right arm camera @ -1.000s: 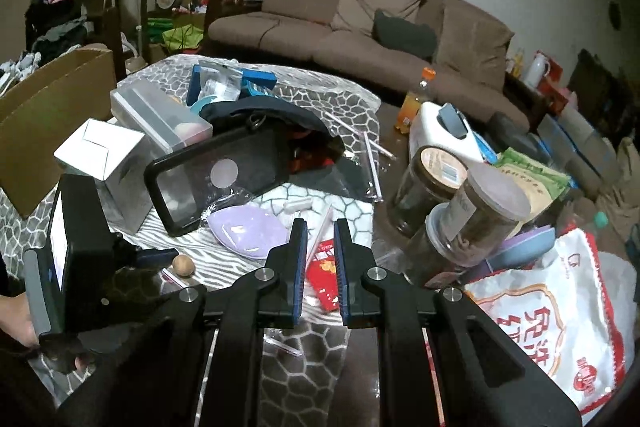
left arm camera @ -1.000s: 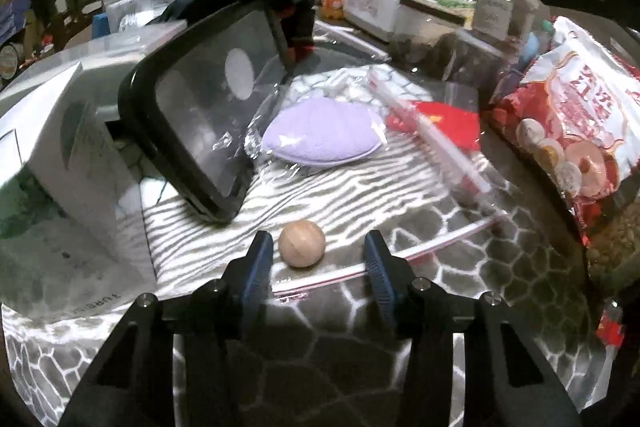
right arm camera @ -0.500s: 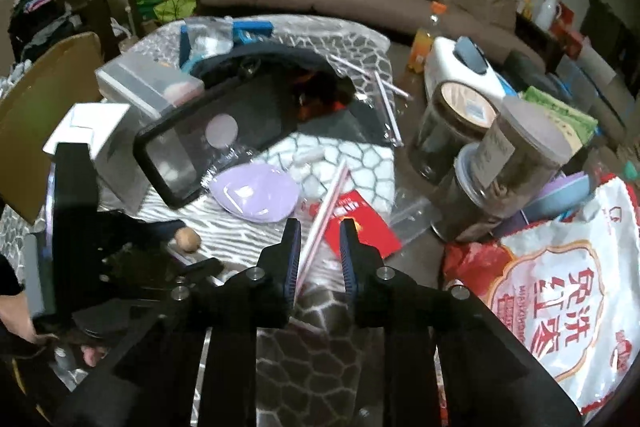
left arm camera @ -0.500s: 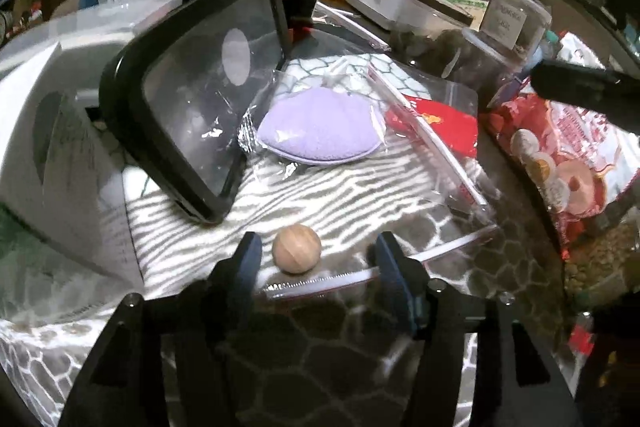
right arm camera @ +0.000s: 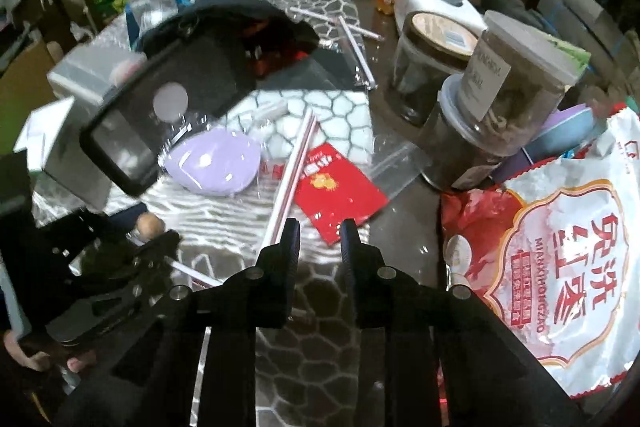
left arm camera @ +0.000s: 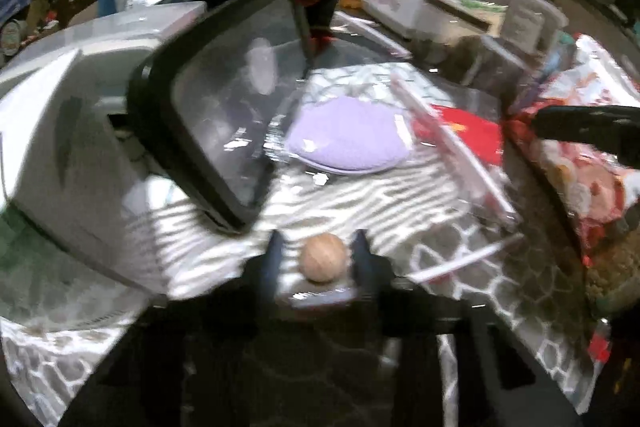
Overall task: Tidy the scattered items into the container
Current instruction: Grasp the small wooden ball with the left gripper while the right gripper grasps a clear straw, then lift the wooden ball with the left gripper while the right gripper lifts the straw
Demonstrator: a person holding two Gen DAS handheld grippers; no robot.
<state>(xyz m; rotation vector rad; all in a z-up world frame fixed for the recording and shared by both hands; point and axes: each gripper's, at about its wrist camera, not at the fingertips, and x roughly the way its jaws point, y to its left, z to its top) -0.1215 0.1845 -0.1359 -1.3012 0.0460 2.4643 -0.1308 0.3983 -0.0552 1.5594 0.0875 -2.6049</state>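
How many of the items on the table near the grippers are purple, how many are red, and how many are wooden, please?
Purple: 1, the purple pad
Red: 1, the red envelope
Wooden: 1, the wooden ball between the fingers of the left gripper
Total: 3

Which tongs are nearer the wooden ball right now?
Left. The left tongs straddle the wooden ball, one finger on either side, not clearly closed on it. The right tongs sit off to its right, above the red envelope, empty.
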